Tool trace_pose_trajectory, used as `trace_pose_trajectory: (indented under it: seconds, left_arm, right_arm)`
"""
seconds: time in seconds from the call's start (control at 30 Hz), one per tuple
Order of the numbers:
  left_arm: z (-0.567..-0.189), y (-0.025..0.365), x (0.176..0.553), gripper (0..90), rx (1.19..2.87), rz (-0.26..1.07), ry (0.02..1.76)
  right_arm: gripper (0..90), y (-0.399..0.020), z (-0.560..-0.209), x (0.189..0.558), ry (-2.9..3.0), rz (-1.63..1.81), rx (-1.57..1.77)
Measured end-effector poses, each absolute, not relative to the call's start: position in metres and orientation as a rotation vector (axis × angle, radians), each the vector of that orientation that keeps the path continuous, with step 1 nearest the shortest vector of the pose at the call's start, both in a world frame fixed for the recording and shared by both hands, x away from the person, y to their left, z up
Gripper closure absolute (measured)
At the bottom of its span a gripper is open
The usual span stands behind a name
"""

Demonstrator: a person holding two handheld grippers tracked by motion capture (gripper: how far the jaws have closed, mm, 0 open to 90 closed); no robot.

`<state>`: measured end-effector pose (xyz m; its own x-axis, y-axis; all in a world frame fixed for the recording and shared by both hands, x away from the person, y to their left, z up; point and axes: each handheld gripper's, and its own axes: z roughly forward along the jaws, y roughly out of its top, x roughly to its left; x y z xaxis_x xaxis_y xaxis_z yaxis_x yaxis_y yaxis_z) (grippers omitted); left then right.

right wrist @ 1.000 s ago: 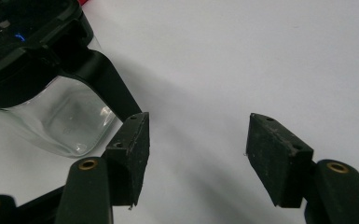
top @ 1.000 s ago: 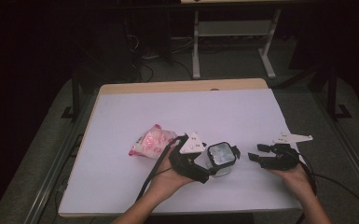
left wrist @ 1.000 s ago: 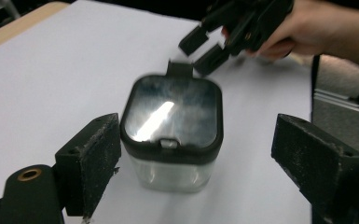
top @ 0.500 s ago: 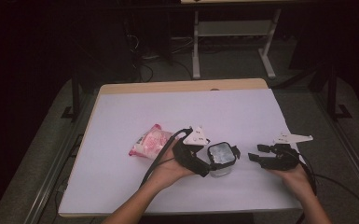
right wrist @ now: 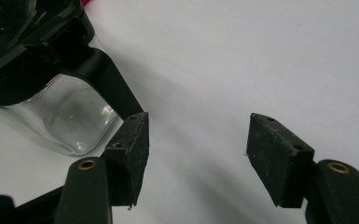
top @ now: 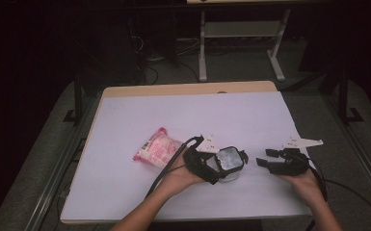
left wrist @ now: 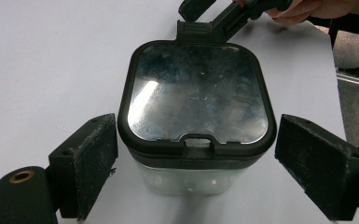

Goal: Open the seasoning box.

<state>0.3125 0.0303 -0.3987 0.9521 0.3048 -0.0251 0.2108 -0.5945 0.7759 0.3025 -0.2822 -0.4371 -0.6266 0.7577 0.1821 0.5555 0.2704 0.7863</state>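
A broad white worktop with a pale wooden far edge carries everything. Near its front middle stands a clear square glass container with a black-rimmed mirror-like lid, its clasp flap hanging down on the side toward the right tongs. The left tongs straddle it, pads just off the walls on either side, not pressing. The right tongs sit apart, gaping on nothing, just beside the clasp. A pink crinkled snack packet lies left of the container.
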Motion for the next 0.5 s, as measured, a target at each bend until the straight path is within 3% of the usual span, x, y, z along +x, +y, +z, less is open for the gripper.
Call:
trace_pose_trajectory:
  seconds: [0.5]
  left_arm:
    - [-0.4026, 0.0283, 0.3113, 17.2, 2.259, 0.149, 0.350]
  right_arm:
    - [38.6, -0.2809, -0.4382, 0.3027, 2.318, 1.282, 1.232]
